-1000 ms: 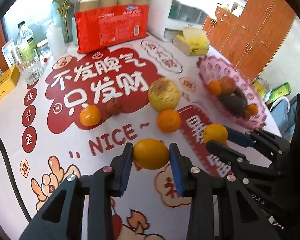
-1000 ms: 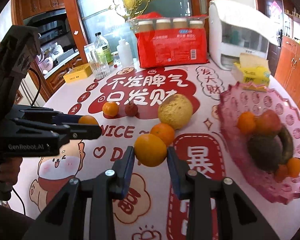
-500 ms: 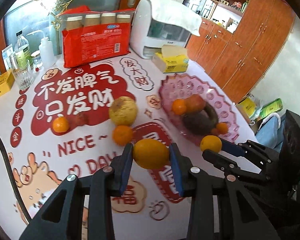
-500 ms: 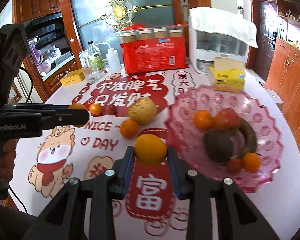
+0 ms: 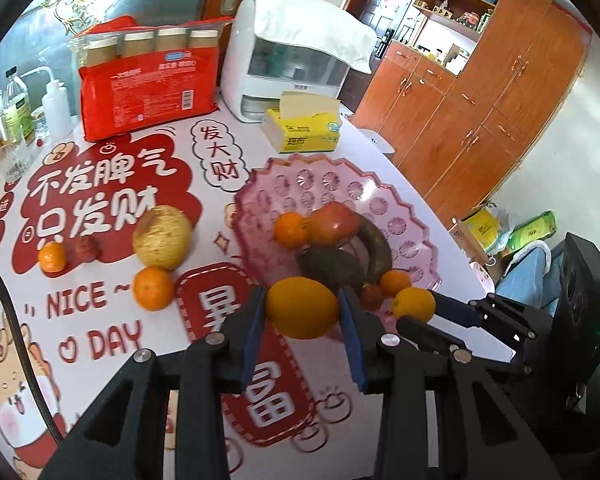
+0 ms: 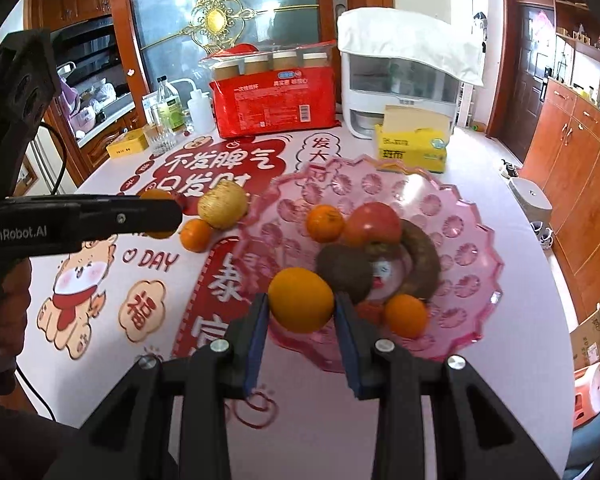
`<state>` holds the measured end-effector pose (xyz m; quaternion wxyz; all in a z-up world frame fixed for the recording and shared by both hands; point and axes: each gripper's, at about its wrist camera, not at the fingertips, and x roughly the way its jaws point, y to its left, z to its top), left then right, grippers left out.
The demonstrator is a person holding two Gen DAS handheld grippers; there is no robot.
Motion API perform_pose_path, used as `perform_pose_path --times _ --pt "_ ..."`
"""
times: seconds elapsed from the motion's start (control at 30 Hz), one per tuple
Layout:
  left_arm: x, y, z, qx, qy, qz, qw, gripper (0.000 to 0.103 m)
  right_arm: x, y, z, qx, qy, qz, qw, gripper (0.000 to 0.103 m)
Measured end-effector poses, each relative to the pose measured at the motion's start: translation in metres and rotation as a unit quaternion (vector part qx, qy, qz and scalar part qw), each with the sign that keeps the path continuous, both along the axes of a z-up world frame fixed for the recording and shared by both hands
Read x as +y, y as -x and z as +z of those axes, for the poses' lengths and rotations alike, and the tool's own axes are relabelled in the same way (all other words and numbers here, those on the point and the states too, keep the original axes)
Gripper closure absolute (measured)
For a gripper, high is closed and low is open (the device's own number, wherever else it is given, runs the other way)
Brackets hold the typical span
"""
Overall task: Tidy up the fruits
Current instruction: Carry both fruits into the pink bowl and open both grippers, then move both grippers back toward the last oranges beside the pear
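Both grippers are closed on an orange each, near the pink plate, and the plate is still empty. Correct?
Not quite: the pink plate is not empty. The right wrist view shows several fruits already in it, oranges and darker fruit among them. The rest holds: the left gripper grips one orange, and the right gripper grips another orange, both near the plate.

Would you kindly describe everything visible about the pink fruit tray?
The pink fruit tray is translucent plastic, round, with a scalloped rim and embossed citrus-slice rounds. It sits flat on the printed tablecloth, in front of the yellow tissue pack. It holds small oranges, a red fruit and dark brown fruit.
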<state>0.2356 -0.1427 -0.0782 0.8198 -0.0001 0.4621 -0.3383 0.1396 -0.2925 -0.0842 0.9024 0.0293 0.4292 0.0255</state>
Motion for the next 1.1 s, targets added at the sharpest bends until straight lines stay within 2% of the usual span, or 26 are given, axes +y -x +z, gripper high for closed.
perform_pose_path --times 0.37,0.57,0.63,0.7,0.73,0.87,1.1 --pt "-0.054 0.000 -0.019 0.015 -0.002 0.016 0.9998 0.068 -0.037 0.002 -0.013 0.023 0.001 0.039 0.999 0.069" --pt "-0.070 0.000 -0.027 0.023 -0.030 0.028 0.9989 0.066 -0.047 0.000 -0.015 0.022 -0.010 0.052 0.998 0.069" --pt "-0.071 -0.001 -0.029 0.025 -0.037 0.034 0.9984 0.063 -0.049 -0.002 -0.017 0.024 -0.015 0.052 0.998 0.069" --pt "-0.070 -0.001 -0.029 0.025 -0.039 0.041 0.9981 0.052 -0.052 -0.003 -0.019 0.030 -0.020 0.050 0.998 0.068" --pt "-0.068 -0.001 -0.028 0.024 -0.038 0.045 0.9979 0.051 -0.053 -0.004 -0.020 0.031 -0.023 0.049 0.998 0.068" --pt "-0.063 -0.002 -0.026 0.021 -0.042 0.055 0.9974 0.049 -0.054 -0.002 -0.018 0.026 -0.029 0.048 0.998 0.059" --pt "-0.043 0.002 -0.025 0.024 -0.043 0.072 0.9961 0.049 -0.045 -0.001 -0.017 0.027 -0.037 0.055 0.997 0.058"
